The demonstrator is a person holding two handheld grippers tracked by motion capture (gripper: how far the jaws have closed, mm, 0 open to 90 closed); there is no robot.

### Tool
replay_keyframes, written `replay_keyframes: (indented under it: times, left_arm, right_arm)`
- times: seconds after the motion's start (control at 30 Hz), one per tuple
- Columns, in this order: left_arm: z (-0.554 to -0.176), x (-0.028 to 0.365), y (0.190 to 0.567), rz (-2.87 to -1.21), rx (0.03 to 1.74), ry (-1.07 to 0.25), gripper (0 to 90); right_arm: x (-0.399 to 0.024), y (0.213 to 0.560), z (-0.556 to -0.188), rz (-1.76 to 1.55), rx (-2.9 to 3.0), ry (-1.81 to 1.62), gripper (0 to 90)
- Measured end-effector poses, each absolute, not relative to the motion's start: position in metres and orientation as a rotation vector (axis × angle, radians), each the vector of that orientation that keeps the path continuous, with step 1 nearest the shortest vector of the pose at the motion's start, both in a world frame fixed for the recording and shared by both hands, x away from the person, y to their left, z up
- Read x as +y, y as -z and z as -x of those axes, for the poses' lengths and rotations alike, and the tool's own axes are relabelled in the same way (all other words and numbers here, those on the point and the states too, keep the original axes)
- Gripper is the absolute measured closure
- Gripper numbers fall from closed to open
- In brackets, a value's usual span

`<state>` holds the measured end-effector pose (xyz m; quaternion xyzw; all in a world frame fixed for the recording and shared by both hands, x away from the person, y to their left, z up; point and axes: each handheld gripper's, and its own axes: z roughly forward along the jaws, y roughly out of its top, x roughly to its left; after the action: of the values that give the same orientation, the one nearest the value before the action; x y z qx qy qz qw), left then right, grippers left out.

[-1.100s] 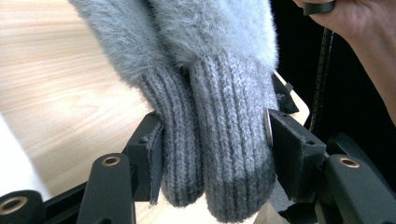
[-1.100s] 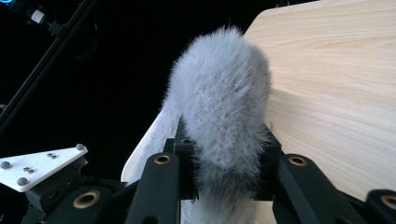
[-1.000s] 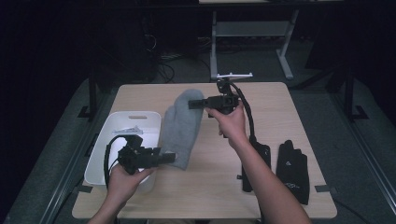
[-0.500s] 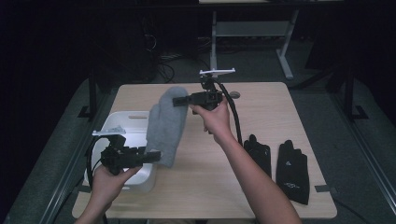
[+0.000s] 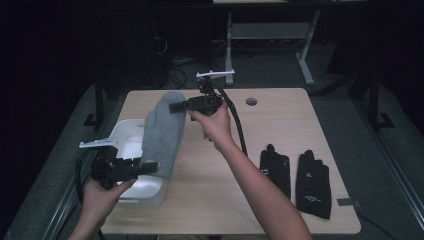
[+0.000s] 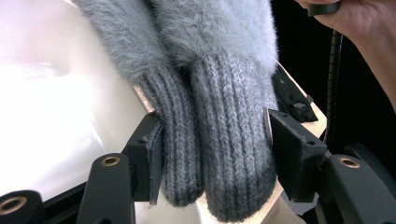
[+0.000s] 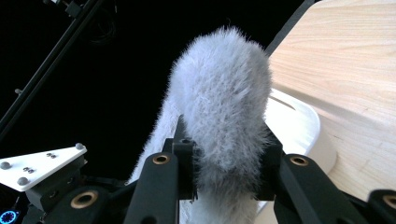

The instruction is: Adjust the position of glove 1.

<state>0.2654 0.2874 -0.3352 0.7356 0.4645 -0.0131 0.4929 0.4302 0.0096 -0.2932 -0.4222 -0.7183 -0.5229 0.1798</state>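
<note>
- Two grippers hold one pair of grey mittens (image 5: 162, 132) stretched between them, raised above the left part of the table (image 5: 280, 200).
- Left gripper (image 5: 150, 167) is clamped on the ribbed cuffs (both cuffs sit side by side between its pads (image 6: 149, 158) in the left gripper view), at the near end of the mittens.
- Right gripper (image 5: 172, 106) grips the fluffy fingertip end, farther from the person; the fur bulges out above its jaws in the right gripper view.
- Mittens hang partly over the white bin (image 5: 125, 137) at the table's left edge, their near end above it.
- Two black gloves (image 5: 295, 175) lie flat, well apart to the right (untouched).
</note>
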Motion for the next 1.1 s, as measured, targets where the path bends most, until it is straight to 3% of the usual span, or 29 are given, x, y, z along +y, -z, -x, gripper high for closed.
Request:
replay_keyframes:
  times: [1.1]
  left_arm:
    - [-0.260, 0.346, 0.363, -1.721, 1.291, 0.020, 40.6]
  right_arm:
    - [0.087, 0.325, -0.446, 1.153, -2.061, 1.381, 69.2]
